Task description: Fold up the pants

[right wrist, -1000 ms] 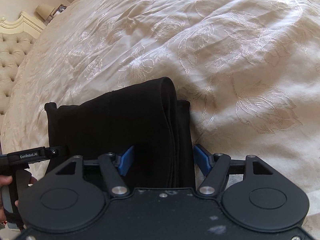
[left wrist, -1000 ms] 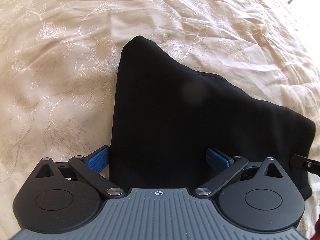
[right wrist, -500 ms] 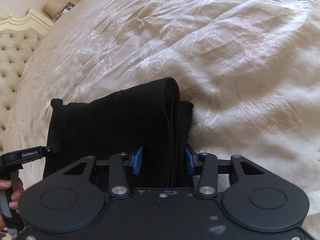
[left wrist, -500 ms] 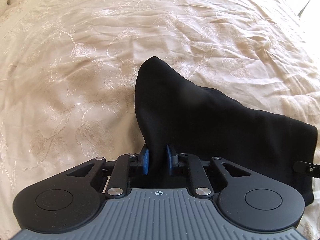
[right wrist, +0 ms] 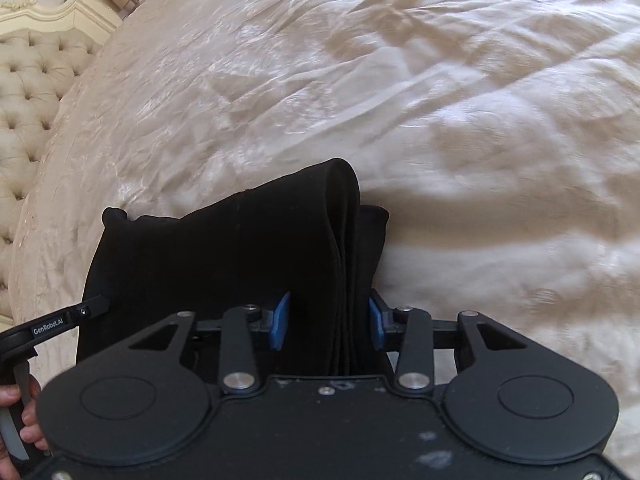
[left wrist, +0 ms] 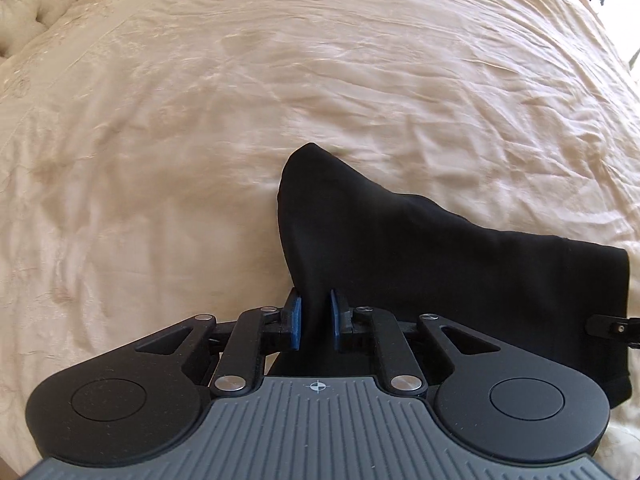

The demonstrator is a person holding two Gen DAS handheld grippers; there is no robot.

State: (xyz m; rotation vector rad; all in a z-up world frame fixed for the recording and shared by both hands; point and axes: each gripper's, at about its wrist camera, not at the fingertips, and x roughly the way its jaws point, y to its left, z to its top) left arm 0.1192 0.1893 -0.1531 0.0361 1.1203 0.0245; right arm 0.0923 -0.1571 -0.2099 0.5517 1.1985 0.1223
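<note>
Broadly: bed (left wrist: 200, 120), cream cover. Pants (left wrist: 440, 264), black, already folded, lying on it. Left gripper (left wrist: 315, 318) closing, clamped on one near corner; right gripper (right wrist: 325, 320) closing on the thick layered edge. Step: lifting for another fold; next needs both ends carried level.

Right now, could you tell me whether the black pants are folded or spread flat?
Folded: the black pants form a compact bundle, with several stacked layers showing between the right claw pads, on the bedspread.
</note>
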